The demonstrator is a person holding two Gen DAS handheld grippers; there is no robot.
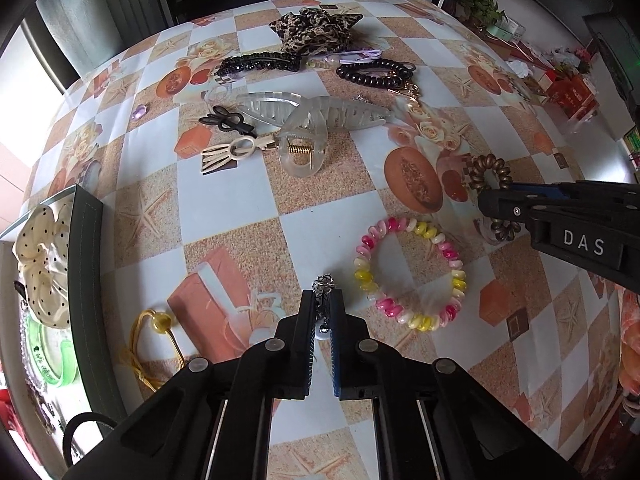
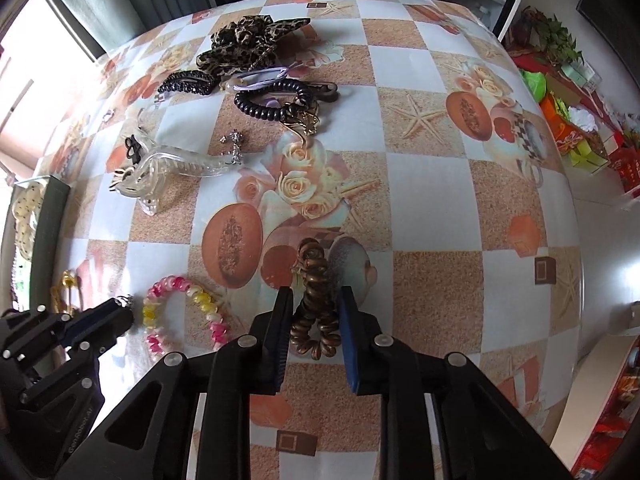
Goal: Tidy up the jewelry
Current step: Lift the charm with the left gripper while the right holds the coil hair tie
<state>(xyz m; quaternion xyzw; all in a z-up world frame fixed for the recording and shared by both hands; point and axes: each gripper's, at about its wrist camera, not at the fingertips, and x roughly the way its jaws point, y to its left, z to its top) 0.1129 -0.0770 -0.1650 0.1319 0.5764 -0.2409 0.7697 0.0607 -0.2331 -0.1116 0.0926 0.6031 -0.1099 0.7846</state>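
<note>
My left gripper (image 1: 323,300) is shut on a small silver earring (image 1: 323,285) just above the table; it also shows in the right wrist view (image 2: 127,312). My right gripper (image 2: 316,300) is shut on a bronze spiral hair tie (image 2: 315,304), squeezed between the jaws; the tie also shows in the left wrist view (image 1: 490,172). A pink-yellow spiral bracelet (image 1: 412,276) lies on the table between the two grippers. A green-edged box (image 1: 86,280) at the left holds a polka-dot scrunchie (image 1: 42,264).
A clear claw clip (image 1: 304,128), cream clip (image 1: 232,154), black clips (image 1: 260,62), leopard scrunchie (image 1: 316,28) and black spiral tie (image 1: 376,72) lie at the far side. A yellow cord with bead (image 1: 158,332) lies by the box. Another silver earring (image 2: 235,144) lies mid-table.
</note>
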